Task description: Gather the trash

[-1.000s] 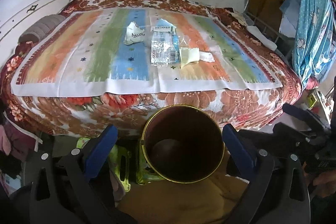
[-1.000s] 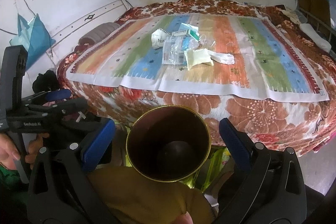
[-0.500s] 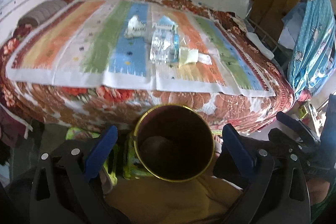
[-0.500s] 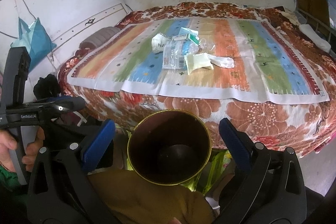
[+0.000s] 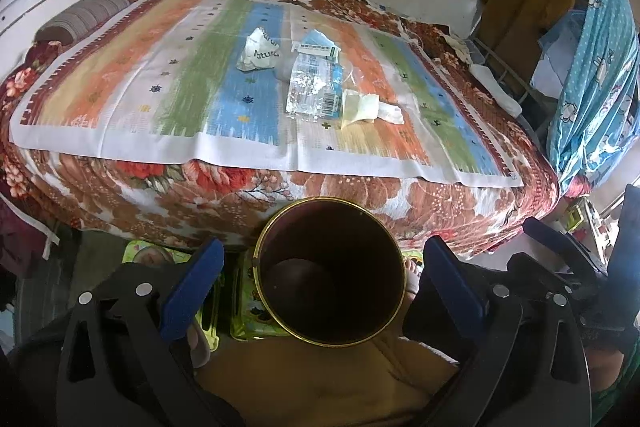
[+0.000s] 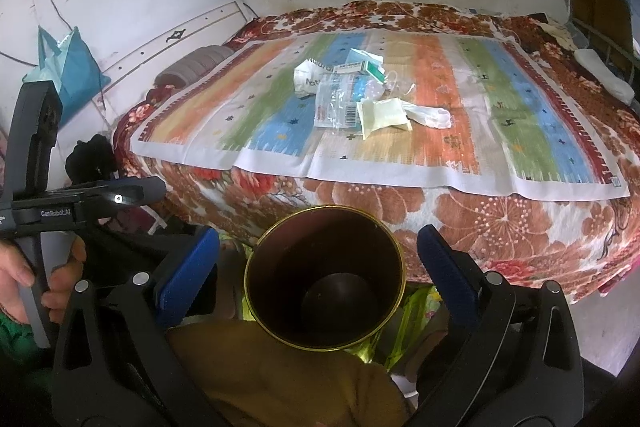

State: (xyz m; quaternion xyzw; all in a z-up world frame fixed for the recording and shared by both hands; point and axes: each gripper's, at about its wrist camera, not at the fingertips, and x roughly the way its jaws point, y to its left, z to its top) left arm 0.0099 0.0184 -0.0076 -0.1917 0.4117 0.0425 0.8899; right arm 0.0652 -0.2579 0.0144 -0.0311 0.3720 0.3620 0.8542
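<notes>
Left gripper (image 5: pixel 318 285), right gripper (image 6: pixel 316 277): fingers spread, empty. Bin (image 5: pixel 330 271) between fingers; trash (image 5: pixel 316 89) far ahead. Risk: thin wrappers slipping from the pinch.

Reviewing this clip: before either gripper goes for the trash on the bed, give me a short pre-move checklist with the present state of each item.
1. Left gripper open and holding nothing: ok.
2. Right gripper open and holding nothing: ok.
3. Bin upright with its mouth unobstructed, below the bed's near edge: ok.
4. Bin has room: ok, only its dark bottom shows.
5. Trash in view and unobstructed on the striped sheet: ok. Crumpled wrapper, clear bag, small box, yellow pouch and tissue lie clustered.
6. Pieces separate enough to grasp one at a time: not ok; bag, pouch and tissue touch or overlap.
</notes>
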